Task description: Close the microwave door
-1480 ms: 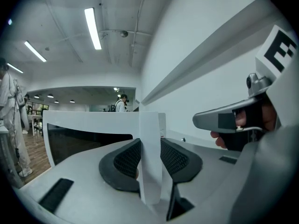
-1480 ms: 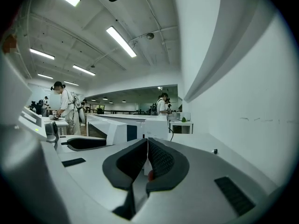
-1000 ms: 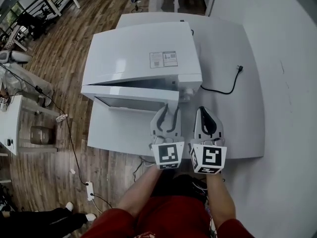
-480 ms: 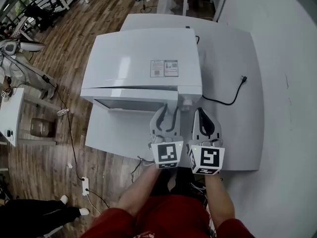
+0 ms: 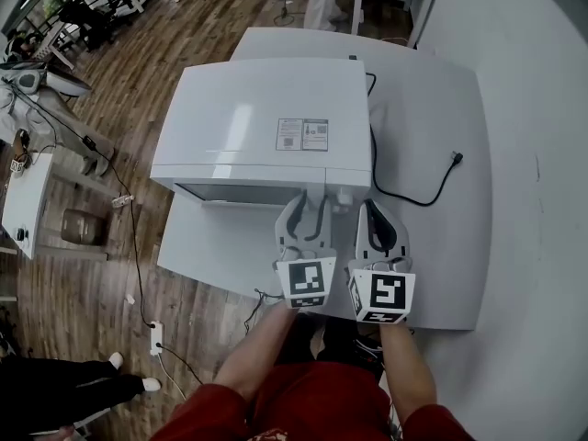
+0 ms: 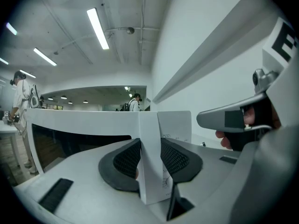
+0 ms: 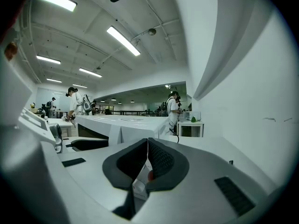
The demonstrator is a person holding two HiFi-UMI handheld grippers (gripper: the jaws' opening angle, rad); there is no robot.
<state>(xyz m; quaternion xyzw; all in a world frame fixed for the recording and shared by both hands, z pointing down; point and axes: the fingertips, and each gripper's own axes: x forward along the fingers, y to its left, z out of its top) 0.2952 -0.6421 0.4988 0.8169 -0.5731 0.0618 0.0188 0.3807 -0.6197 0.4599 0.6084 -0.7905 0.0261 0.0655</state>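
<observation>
Black cord point(image 5: 424, 202) trails across the table point(image 5: 441, 265) beside the microwave point(image 5: 266, 118).

Microwave door point(image 5: 248, 192), ajar a second ago with a dark wedge of gap showing between it and the microwave point(image 5: 266, 118) body, now lies flush against the front, the gap gone. The left gripper point(image 5: 311, 205), jaws on the door's free edge, has moved in toward the microwave with it, the right gripper point(image 5: 377, 208) advancing alongside
</observation>
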